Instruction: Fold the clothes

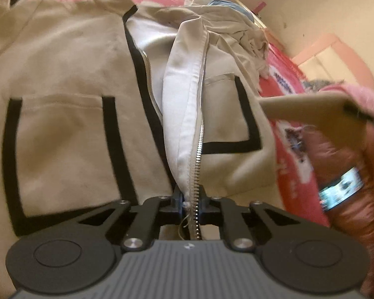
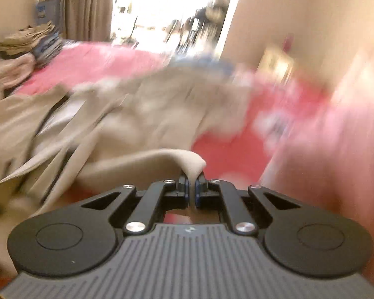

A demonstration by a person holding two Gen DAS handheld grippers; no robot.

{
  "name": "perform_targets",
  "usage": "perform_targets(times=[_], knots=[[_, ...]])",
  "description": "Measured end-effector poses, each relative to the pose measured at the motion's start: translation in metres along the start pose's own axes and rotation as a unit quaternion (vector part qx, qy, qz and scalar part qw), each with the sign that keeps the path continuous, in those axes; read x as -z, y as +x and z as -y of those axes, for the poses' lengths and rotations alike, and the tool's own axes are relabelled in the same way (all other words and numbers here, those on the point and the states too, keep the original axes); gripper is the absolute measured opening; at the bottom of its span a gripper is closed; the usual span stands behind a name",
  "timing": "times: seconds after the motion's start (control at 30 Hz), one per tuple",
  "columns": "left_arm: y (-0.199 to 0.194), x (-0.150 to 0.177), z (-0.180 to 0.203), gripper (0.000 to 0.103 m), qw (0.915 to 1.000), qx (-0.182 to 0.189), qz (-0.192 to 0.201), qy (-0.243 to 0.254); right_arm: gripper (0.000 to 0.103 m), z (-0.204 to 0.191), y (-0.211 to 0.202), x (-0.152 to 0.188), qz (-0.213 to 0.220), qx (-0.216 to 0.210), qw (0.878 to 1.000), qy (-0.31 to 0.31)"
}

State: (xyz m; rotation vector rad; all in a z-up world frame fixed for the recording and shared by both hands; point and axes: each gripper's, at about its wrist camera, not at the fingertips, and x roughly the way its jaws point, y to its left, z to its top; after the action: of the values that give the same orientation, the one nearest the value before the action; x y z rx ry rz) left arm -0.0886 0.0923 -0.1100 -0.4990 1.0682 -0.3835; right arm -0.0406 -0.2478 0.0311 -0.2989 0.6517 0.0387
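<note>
The beige jacket [image 1: 69,79] with black trim is lying spread across the bed, over a pink blanket [image 2: 107,62]. The left tool [image 1: 192,199] is pinching the open front edge right at the bottom of the zipper [image 1: 198,154], its jaws closed tight on the metal teeth and the white lining beside them. The right tool [image 2: 192,186] is gripping a fold of the same beige cloth, which is rising in a small peak at its 12 o'clock; its jaws are nearly together with the fabric between them. In the right wrist view everything beyond the tool is smeared with blur, so I cannot tell exactly which part of the jacket it is holding.

At 10 o'clock in that view a stack of folded clothes [image 2: 30,39] is sitting near the curtain [image 2: 87,5]. A lit phone [image 1: 341,186] is lying at 4 o'clock in the left view, on the pink cover.

I'm thinking the risk is in the left grip: zipper teeth are hard and narrow, so a sharp tug may be enough to let the edge slip out. Uneven pulling between the two tools could also be bunching the jacket rather than flattening it, and a wide sweep could be dragging the phone off.
</note>
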Motion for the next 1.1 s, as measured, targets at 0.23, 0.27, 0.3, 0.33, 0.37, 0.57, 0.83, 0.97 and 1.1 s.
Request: perform_targets(times=[0.23, 0.27, 0.3, 0.33, 0.37, 0.57, 0.83, 0.97, 1.1], knots=[[0.012, 0.002, 0.005, 0.01, 0.9992, 0.031, -0.024, -0.012, 0.004, 0.022, 0.071, -0.116, 0.049, 0.177, 0.973, -0.139], [0.015, 0.003, 0.006, 0.01, 0.9991, 0.031, -0.028, -0.009, 0.006, 0.027, 0.091, -0.123, 0.036, 0.193, 0.97, -0.145], [0.018, 0.003, 0.006, 0.01, 0.999, 0.028, -0.032, -0.009, 0.01, 0.031, 0.117, -0.127, 0.007, 0.203, 0.967, -0.152], [0.021, 0.004, 0.006, 0.01, 0.999, 0.025, -0.036, -0.008, 0.022, 0.035, 0.142, -0.126, -0.027, 0.212, 0.964, -0.161], [0.023, 0.005, 0.005, 0.01, 0.999, 0.024, -0.038, -0.008, 0.03, 0.038, 0.164, -0.12, -0.063, 0.223, 0.957, -0.172], [0.03, 0.006, -0.002, 0.01, 0.9983, 0.029, -0.049, -0.013, 0.062, 0.016, 0.203, -0.077, -0.124, 0.238, 0.919, -0.288], [0.035, 0.007, 0.0, 0.023, 0.998, 0.035, -0.052, -0.008, 0.078, -0.031, 0.087, -0.053, -0.025, 0.19, 0.92, -0.342], [0.037, 0.008, -0.001, 0.015, 0.9979, 0.035, -0.053, -0.014, 0.075, -0.044, 0.033, -0.004, -0.055, -0.085, 0.988, -0.115], [0.037, 0.005, -0.011, 0.013, 0.9962, 0.042, -0.06, -0.047, 0.057, -0.069, 0.02, 0.086, -0.083, -0.2, 0.976, -0.028]])
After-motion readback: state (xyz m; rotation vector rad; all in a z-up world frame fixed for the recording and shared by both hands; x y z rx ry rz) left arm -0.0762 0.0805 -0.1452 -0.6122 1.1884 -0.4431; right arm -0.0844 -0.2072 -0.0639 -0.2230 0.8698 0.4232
